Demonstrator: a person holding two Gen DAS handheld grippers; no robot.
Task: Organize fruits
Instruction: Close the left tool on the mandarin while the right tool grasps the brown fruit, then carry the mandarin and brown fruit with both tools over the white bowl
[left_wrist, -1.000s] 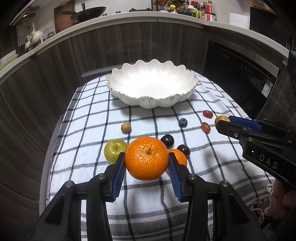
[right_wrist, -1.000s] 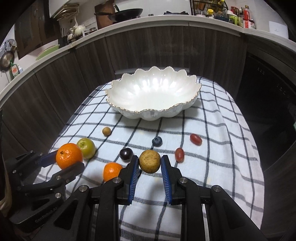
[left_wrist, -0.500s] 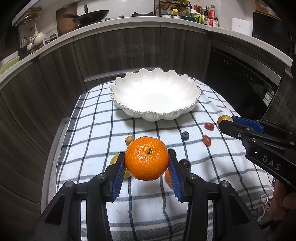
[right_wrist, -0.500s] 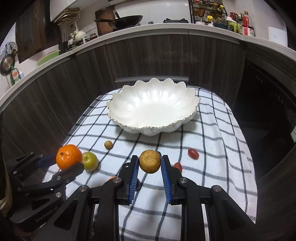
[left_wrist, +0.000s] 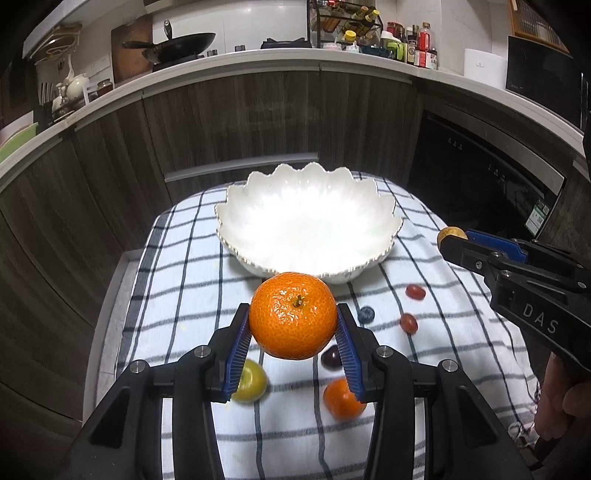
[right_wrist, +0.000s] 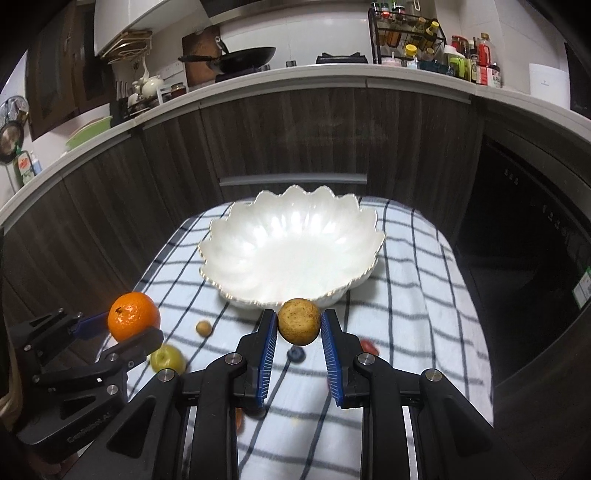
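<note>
My left gripper (left_wrist: 293, 321) is shut on a large orange mandarin (left_wrist: 293, 320), held in the air just short of the white scalloped bowl (left_wrist: 236, 221). My right gripper (right_wrist: 299, 322) is shut on a small brown-yellow round fruit (right_wrist: 299, 321), also lifted, near the bowl (right_wrist: 221, 236) front rim. Each gripper shows in the other's view: the right one (left_wrist: 452, 240) with its brown fruit (left_wrist: 451, 233), the left one (right_wrist: 140, 325) with the mandarin (right_wrist: 133, 316). The bowl holds nothing.
On the checked cloth (left_wrist: 177, 280) lie a green apple (left_wrist: 252, 380), a small orange (left_wrist: 341, 400), a dark plum (left_wrist: 330, 357), a blueberry (left_wrist: 366, 314), two red grapes (left_wrist: 409, 323) and a small brown fruit (right_wrist: 203, 328). Dark cabinets (left_wrist: 110, 155) ring the table; a hand (left_wrist: 565, 406) is at the right.
Both grippers have risen with their fruits and come nearer the bowl. The fruits on the cloth now sit lower in both views. Neither grip has changed.
</note>
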